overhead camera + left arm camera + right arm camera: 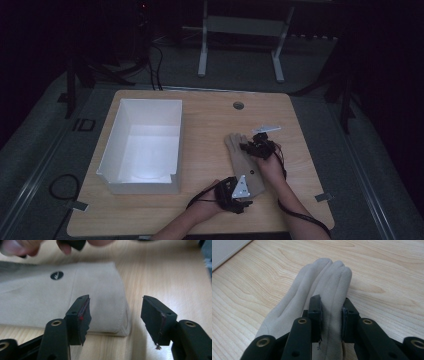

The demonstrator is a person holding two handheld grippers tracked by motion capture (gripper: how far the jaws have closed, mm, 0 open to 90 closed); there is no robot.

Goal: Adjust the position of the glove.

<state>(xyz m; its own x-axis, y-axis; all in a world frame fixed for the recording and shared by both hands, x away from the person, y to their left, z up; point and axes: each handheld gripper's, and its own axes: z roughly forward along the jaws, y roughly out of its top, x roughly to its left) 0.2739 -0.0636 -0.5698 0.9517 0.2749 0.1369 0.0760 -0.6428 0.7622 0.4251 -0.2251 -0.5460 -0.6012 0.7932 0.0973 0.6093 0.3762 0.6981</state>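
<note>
1. nearest the high camera is my left claw (pixel 243 196), hovering at the cuff end of the beige glove (pixel 243 159) near the front edge of the tabletop (pixel 200 125). its jaws are spread wide, with nothing between them.
2. in the left gripper view the glove's cuff (pixel 75 297) lies flat on the wood just ahead of the left claw's (pixel 116 315) jaws, one jaw over the cloth and the other over bare wood past the cuff's corner.
3. my right claw (pixel 331 317) is pinching the glove (pixel 322 285) at the finger end; the jaws are pressed on a raised fold of fabric, with the fingertips sticking out beyond them.
4. the glove lies on the tabletop right of the white box (pixel 145 145), well apart from it, its length running away from me.
5. as i read it, the step in hand is getting a second grip on the cuff so both ends can be lifted.
6. to do it well, i'd slide the left claw forward until both jaws straddle the cuff edge, press low against the wood, and close on both layers.
7. i'd hold the right pinch steady meanwhile, so the cloth doesn't drag or bunch.
</note>
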